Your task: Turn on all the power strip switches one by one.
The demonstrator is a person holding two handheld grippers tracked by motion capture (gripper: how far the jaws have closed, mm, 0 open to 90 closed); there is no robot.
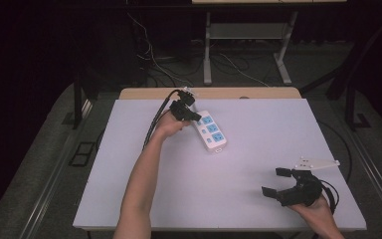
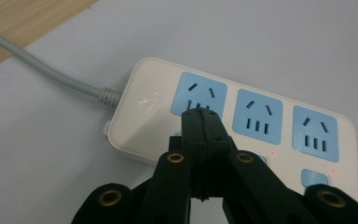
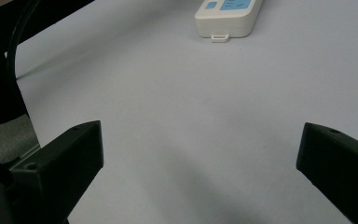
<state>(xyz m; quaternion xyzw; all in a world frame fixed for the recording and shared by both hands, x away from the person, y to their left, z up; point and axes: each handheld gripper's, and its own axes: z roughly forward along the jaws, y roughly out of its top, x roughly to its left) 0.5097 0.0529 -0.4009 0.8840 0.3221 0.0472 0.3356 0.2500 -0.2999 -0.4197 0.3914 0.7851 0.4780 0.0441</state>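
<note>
A white table (image 1: 258, 164) with a pale wooden strip (image 1: 238, 93) along its far edge carries a white power strip (image 1: 211, 131) with three blue sockets, lying flat and slanted near the far middle. Its grey cable (image 2: 42, 70) runs off toward the wooden edge. A small white bracket (image 1: 318, 163) lies near the right edge.

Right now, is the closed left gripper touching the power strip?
Cannot tell. In the left gripper view the shut left gripper overlaps the power strip near its first blue socket, but neither contact nor gap shows plainly.
</note>
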